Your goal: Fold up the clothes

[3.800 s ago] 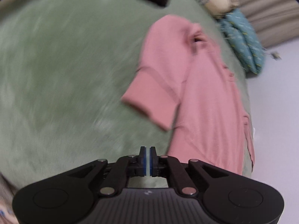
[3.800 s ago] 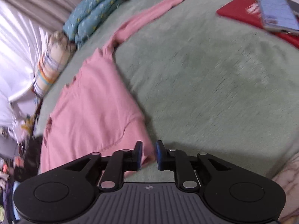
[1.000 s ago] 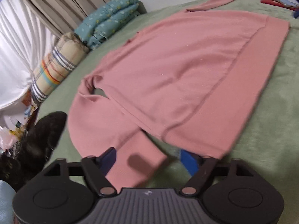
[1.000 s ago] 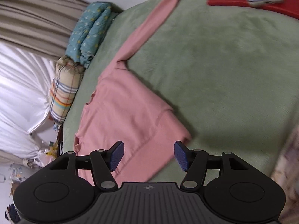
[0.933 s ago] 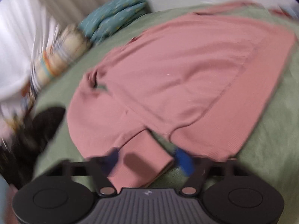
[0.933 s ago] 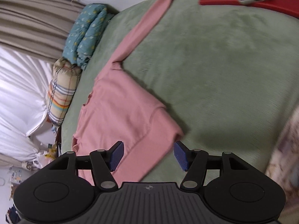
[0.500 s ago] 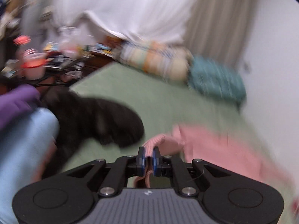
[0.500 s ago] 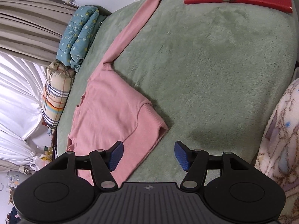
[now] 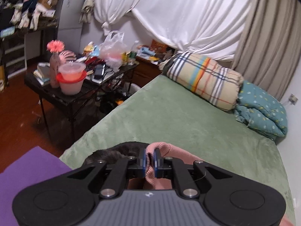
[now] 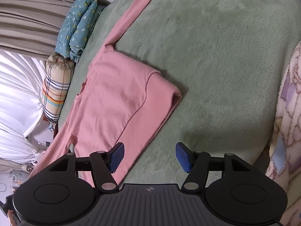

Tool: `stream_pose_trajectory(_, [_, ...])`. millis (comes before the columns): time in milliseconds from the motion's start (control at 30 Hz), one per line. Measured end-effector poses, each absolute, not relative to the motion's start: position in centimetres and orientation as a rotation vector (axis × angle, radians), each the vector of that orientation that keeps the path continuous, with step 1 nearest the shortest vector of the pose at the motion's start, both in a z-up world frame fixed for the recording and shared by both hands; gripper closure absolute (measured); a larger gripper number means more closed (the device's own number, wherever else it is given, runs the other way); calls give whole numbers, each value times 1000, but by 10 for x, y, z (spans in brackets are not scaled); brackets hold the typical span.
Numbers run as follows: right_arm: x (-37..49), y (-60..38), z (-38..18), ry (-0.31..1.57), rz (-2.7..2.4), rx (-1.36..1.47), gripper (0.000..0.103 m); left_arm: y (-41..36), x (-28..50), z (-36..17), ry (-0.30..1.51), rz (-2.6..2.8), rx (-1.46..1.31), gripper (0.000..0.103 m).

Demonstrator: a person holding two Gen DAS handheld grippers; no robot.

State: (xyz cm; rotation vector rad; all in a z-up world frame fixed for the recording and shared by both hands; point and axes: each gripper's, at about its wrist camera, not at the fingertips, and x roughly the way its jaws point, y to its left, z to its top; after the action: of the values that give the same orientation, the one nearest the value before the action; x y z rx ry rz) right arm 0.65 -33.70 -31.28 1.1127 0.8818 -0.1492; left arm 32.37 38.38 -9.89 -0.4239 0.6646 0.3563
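Pink sweater (image 10: pixel 116 98) lies spread on the green blanket (image 10: pixel 216 56) ahead and left of the right gripper (image 10: pixel 149 157), whose jaws stand wide apart over the hem edge. Left gripper (image 9: pixel 150 159) is clamped on the sweater's ribbed cuff (image 9: pixel 150 162), raised; a plaid bolster (image 9: pixel 203 79) lies well ahead of it.

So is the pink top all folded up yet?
No, only partly. The pink top lies mostly spread on the green bed, one long sleeve stretched out, while the left gripper pinches a ribbed cuff.
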Motion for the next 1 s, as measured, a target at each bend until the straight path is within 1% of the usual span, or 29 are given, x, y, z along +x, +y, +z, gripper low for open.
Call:
stream_pose_trajectory(233, [22,-328,-309,879,-162,1086,43,410,350,-146,790,456,-423,94])
stream_pose_trajectory(333, [27,-325,-311,883,-154,1098,43,419,343,-154,821,506,-387,91])
stream_pose_trajectory(433, [33,-319,-314,891,-137,1095,43,423,334,-150,819,504,-386,89])
stream_pose_trajectory(500, [36,-319,-313,887,-115,1088,43,415,314,-138,783,482,-374,83])
stream_pose_trajectory(567, [38,-319,-312,880,-96,1081,43,392,295,-128,750,398,-338,69])
stream_pose_trajectory(600, [39,-321,-309,866,-85,1067,43,368,277,-124,728,314,-315,65])
stream_pose_trajectory(633, [40,-325,-305,847,-73,1047,41,348,263,-126,721,249,-315,55])
stream_pose_trajectory(667, [40,-329,-303,832,-70,1031,41,336,254,-129,724,206,-323,47])
stream_pose_trajectory(700, [42,-336,-303,822,-67,1026,40,301,231,-143,742,74,-357,46])
stream_pose_trajectory(767, [44,-353,-306,814,-59,1029,39,256,205,-179,813,-88,-450,43])
stream_pose_trajectory(867, [49,-378,-311,803,-47,1032,39,196,175,-248,939,-242,-620,44])
stream_pose_trajectory(900, [50,-387,-312,799,-43,1034,39,184,171,-264,972,-254,-637,44])
stream_pose_trajectory(933, [51,-397,-315,797,-47,1038,39,163,164,-291,1027,-256,-659,45])
stream_pose_trajectory(1000, [49,-410,-318,793,-61,1060,39,137,157,-318,1070,-231,-652,45])
